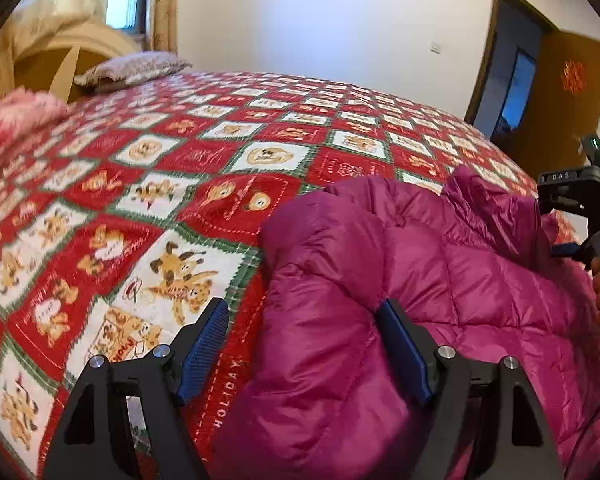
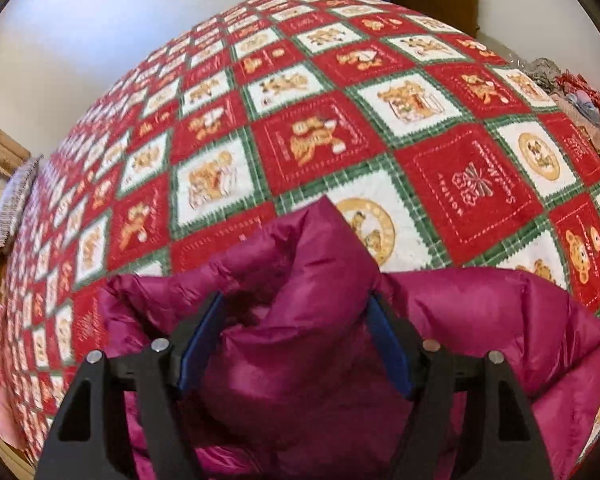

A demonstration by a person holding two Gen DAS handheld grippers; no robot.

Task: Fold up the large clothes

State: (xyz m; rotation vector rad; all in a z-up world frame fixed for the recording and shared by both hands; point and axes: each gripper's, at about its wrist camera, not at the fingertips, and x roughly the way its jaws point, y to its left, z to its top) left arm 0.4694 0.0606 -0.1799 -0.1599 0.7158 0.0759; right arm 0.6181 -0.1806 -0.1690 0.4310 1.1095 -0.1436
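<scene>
A magenta puffer jacket (image 1: 440, 280) lies bunched on the near edge of a bed with a red, white and green Christmas quilt (image 1: 204, 168). My left gripper (image 1: 304, 320) is open, its blue pads wide apart, with a puffy fold of the jacket bulging between them. In the right wrist view the jacket (image 2: 300, 344) fills the lower frame. My right gripper (image 2: 296, 312) is open too, its pads standing either side of a raised peak of the jacket. The right gripper's black body and a hand show at the far right of the left wrist view (image 1: 580, 208).
A pillow (image 1: 132, 68) and a pink blanket (image 1: 12, 128) lie at the head of the bed by a wooden headboard. A wooden door (image 1: 564, 96) stands open beyond the bed. A pile of clothes (image 2: 580, 100) sits at the bed's far right corner.
</scene>
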